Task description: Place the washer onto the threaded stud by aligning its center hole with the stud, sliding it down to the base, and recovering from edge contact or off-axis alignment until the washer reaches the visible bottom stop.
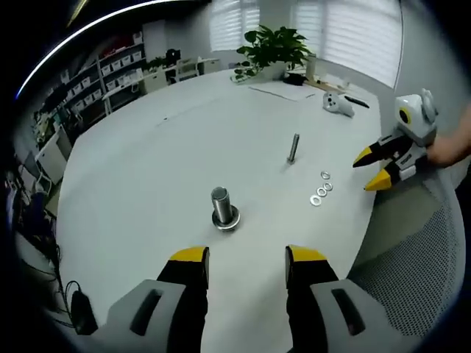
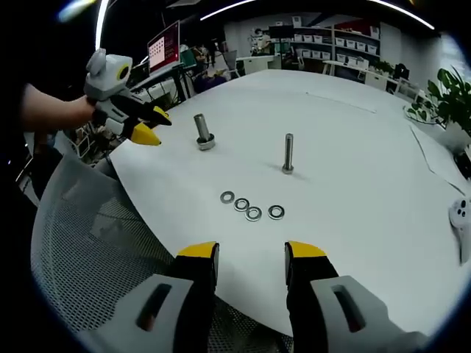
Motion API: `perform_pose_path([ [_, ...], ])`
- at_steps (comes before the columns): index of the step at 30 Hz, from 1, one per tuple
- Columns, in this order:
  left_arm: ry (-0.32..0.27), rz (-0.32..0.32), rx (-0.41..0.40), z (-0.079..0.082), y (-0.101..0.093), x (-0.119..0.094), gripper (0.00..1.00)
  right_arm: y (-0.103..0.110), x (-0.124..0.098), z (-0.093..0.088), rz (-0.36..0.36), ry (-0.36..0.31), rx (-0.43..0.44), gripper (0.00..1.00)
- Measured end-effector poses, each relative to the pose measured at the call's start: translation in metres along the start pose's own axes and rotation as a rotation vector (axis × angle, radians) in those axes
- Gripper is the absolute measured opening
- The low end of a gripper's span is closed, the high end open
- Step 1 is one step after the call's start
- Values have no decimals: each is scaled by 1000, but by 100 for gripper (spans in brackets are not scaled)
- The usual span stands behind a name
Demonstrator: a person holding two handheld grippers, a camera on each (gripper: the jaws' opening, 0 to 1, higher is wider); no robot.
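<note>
A slim threaded stud (image 1: pixel 294 148) (image 2: pixel 288 154) stands upright on the white table (image 1: pixel 147 169) (image 2: pixel 353 147). Several loose washers (image 1: pixel 321 190) (image 2: pixel 252 207) lie in a short row between that stud and the table's edge. A thicker stud (image 1: pixel 223 207) (image 2: pixel 203 132) with a wide collar at its base stands apart from them. My left gripper (image 1: pixel 247 257) (image 2: pixel 151 125) is open and holds nothing, just short of the thick stud. My right gripper (image 2: pixel 252 254) (image 1: pixel 370 170), held by a hand, is open and holds nothing. It hovers over the table's edge close to the washers.
A mesh chair (image 2: pixel 96 243) (image 1: pixel 419 272) sits against the table's edge under the right gripper. A potted plant (image 1: pixel 274 48), papers and a white controller (image 1: pixel 337 104) (image 2: pixel 461 215) are on the far side. Shelves and desks line the room behind.
</note>
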State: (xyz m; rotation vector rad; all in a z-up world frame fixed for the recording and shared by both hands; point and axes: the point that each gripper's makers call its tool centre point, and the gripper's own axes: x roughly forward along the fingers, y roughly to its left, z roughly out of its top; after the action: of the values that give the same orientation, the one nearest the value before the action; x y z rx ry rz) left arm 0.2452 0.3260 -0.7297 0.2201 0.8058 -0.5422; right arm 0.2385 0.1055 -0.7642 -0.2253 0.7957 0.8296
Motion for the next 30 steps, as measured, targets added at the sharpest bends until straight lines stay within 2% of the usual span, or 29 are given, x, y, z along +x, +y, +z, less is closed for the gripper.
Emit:
perform_pose_path([
  [9, -73, 25, -103, -17, -7, -16, 40, 1, 2, -4, 5, 21, -14, 38],
  [17, -84, 43, -117, -33, -16, -26, 40, 2, 1, -5, 4, 32, -20, 38],
  [24, -107, 60, -154, -38, -14, -30, 39, 2, 2, -7, 6, 42, -23, 38],
  [30, -114, 67, -147, -39, -14, -32, 39, 2, 3, -8, 8, 49, -25, 38],
])
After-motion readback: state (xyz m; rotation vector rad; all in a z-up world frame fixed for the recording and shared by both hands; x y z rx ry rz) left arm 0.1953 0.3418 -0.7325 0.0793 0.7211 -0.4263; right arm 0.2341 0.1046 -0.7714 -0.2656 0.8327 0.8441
